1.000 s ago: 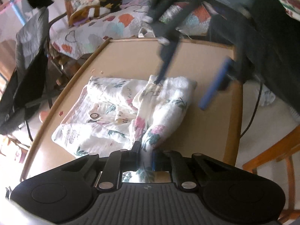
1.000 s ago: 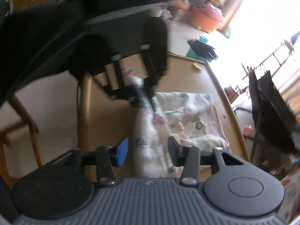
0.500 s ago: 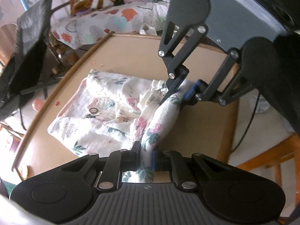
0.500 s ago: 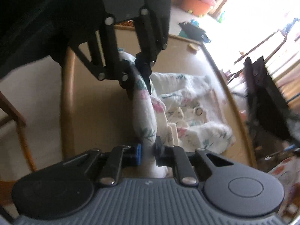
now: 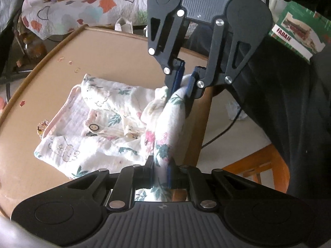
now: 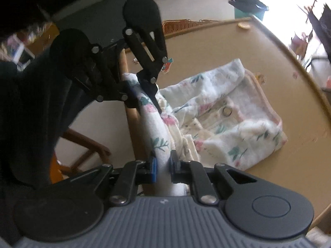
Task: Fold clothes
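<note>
On the tan table, near its edge, lay the floral shirt, one side raised in a roll betw. my 2 grippers. My left gripper was clamped on 1 end, right gripper pinched the other, facing each other. Wooden chair stood just beside the table.

Tan table with raised wooden rim, floral garment lying on it.
Garment mostly flat on the tabletop, one edge lifted off near the table's side. Small stickers or scraps on bare surface beyond the garment, possibly paper bits. Cartoon sticker touching the garment's pink-trimmed edge. Small round yellowish item at far rim.
</note>
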`<state>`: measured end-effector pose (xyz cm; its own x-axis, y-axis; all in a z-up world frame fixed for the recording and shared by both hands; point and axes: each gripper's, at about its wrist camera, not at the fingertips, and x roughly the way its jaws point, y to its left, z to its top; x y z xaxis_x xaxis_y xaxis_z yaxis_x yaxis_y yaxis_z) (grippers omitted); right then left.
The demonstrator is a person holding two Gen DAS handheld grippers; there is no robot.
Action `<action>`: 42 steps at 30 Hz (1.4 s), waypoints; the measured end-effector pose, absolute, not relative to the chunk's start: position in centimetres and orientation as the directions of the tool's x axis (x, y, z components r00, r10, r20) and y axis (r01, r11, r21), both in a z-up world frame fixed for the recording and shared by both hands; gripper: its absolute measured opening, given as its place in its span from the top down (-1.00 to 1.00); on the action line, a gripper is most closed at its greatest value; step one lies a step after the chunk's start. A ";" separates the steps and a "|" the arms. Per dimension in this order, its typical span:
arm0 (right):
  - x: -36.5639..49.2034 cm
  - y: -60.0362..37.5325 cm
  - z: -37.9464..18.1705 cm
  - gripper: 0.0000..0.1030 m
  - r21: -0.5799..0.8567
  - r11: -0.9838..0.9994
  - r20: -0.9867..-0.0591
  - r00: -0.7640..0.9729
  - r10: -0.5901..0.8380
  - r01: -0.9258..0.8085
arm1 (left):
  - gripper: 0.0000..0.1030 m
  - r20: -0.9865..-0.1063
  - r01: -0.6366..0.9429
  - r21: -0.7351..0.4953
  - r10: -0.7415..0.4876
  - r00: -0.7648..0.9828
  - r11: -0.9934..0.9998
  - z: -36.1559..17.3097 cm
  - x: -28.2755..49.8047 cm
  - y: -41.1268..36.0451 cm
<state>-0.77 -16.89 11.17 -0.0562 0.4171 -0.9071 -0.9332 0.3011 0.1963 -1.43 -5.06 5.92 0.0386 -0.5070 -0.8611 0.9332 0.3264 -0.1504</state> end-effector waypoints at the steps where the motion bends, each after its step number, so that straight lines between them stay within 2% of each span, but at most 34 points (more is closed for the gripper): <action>1: -1.0 -16.6 11.5 0.68 0.171 0.283 -0.915 -0.046 0.400 -0.944 | 0.77 -0.856 0.930 -0.159 -0.515 0.038 0.332 5.9 -1.2 -5.0; 3: -2.2 -16.0 12.0 0.59 0.088 0.246 -0.929 0.010 0.370 -0.965 | 0.77 -0.842 0.915 -0.190 -0.538 0.034 0.355 5.8 -0.6 -4.7; 5: -3.8 -15.4 12.3 0.35 -0.015 0.199 -0.933 0.085 0.348 -0.980 | 0.77 -0.824 0.893 -0.230 -0.565 0.032 0.386 5.6 -0.1 -4.3; 7: -5.3 -15.0 12.2 0.22 -0.104 0.154 -0.924 0.153 0.351 -0.983 | 0.77 -0.809 0.873 -0.264 -0.587 0.031 0.410 5.3 0.0 -4.0; 16: -6.9 -13.5 10.2 0.20 -0.241 0.132 -0.892 0.273 0.360 -0.962 | 0.77 -0.790 0.826 -0.332 -0.613 0.019 0.455 3.7 0.3 -4.0; 18: -6.2 -13.4 10.1 0.28 -0.195 0.154 -0.903 0.239 0.358 -0.969 | 0.77 -0.790 0.830 -0.331 -0.613 0.016 0.448 3.7 0.1 -4.0; 19: -5.7 -13.4 10.1 0.41 -0.159 0.166 -0.911 0.210 0.354 -0.973 | 0.77 -0.791 0.830 -0.333 -0.612 0.013 0.448 3.7 0.2 -3.9; 20: -5.3 -13.3 10.1 0.62 -0.123 0.179 -0.919 0.181 0.351 -0.976 | 0.76 -0.793 0.830 -0.332 -0.610 0.012 0.448 3.6 0.2 -4.0; 22: -4.3 -13.3 10.0 0.66 -0.051 0.205 -0.930 0.121 0.346 -0.978 | 0.71 -0.798 0.835 -0.321 -0.603 0.016 0.447 3.6 0.2 -4.0; 25: -2.6 -13.3 9.8 0.69 0.065 0.250 -0.936 0.028 0.351 -0.966 | 0.61 -0.813 0.844 -0.277 -0.580 0.048 0.458 3.7 -0.2 -4.1; 32: 3.0 -13.4 8.0 0.69 0.359 0.317 -0.899 -0.233 0.371 -0.878 | 0.54 -0.824 0.843 -0.211 -0.554 0.119 0.495 4.1 -1.0 -3.8; 33: 3.7 -13.4 7.8 0.69 0.388 0.321 -0.891 -0.262 0.370 -0.864 | 0.52 -0.821 0.837 -0.206 -0.555 0.134 0.507 4.3 -1.2 -3.5; 38: 6.1 -13.1 7.0 0.69 0.487 0.328 -0.857 -0.369 0.361 -0.810 | 0.14 -0.790 0.816 -0.160 -0.567 0.232 0.556 5.6 -2.3 -2.2; 42: 7.1 -12.8 6.6 0.69 0.522 0.327 -0.840 -0.410 0.354 -0.788 | 0.10 -0.757 0.787 -0.130 -0.573 0.314 0.603 6.0 -3.0 -1.4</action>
<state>7.13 -12.82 6.59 -0.4103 0.3540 -0.8405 -0.7878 0.3267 0.5222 -3.01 -1.43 6.00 0.3140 -0.5725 -0.7574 0.7868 0.6034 -0.1299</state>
